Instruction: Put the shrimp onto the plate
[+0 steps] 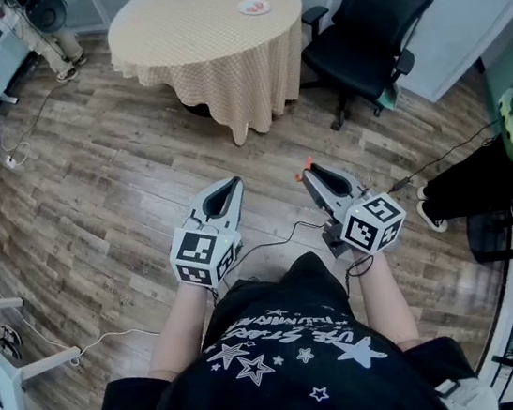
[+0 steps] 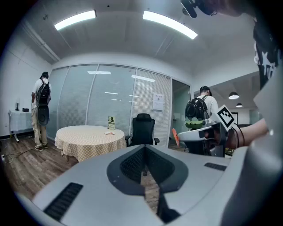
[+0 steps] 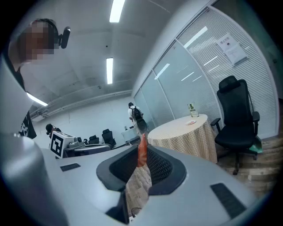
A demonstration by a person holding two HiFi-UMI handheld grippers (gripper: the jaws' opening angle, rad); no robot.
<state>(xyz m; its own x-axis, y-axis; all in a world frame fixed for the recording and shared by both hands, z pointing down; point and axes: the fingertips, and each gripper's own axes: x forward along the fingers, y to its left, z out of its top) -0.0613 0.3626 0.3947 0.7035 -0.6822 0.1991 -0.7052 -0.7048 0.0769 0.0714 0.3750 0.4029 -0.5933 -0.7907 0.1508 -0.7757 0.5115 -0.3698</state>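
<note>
Holding the shrimp (image 3: 142, 152) pinched between the jaw tips of our right gripper (image 1: 313, 173), we stand over the wood-plank floor (image 1: 94, 194) at the centre of the head view. The shrimp is slender, smooth and orange. In the right gripper view its long axis runs upright, its tapered end pointing up past the ribbed dark pads. Our left gripper (image 1: 232, 187) has its jaws closed on nothing. The small pale plate (image 1: 254, 6) lies well apart at the top of the frame, on the round counter (image 1: 177, 32) draped in checked cloth.
</note>
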